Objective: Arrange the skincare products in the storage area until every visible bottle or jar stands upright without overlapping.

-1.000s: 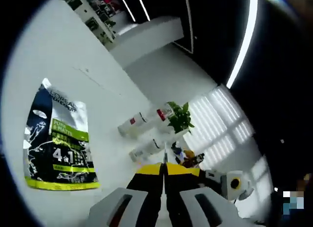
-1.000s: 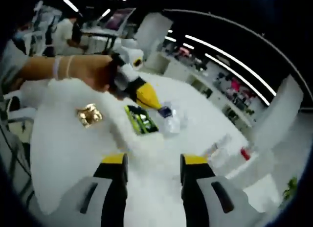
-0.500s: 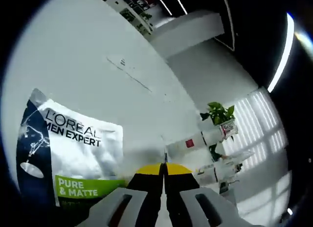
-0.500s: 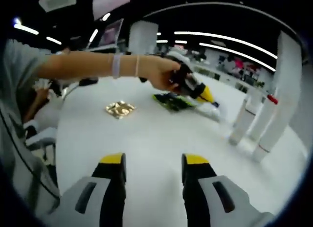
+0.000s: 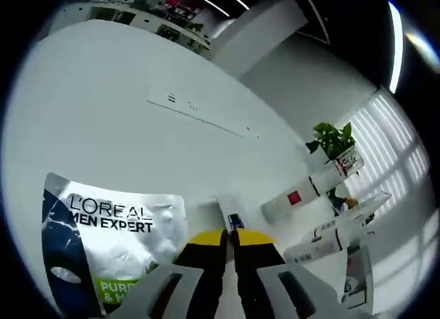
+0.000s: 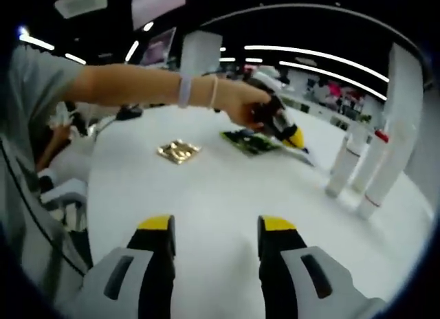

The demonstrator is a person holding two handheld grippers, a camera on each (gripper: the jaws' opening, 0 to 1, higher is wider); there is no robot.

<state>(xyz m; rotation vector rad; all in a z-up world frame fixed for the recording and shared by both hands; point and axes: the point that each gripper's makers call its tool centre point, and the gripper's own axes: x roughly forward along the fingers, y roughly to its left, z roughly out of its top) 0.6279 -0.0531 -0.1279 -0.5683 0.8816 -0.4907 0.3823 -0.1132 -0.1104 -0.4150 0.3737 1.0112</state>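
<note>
Three white tubes [image 6: 368,171] stand upright and apart at the table's far right, already as the task wants. The L'Oréal sachet [image 5: 113,240] lies flat just left of the left gripper [image 5: 229,240], whose jaws are pressed together, apparently on a small dark-tipped item. The right gripper [image 6: 214,229] hovers near, jaws spread, holding nothing, probably waiting its turn.

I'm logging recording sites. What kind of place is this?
Probably an open-plan office or showroom, not a home: a big white table, long ceiling light strips, shelving along the far wall and a potted plant by window blinds.
</note>
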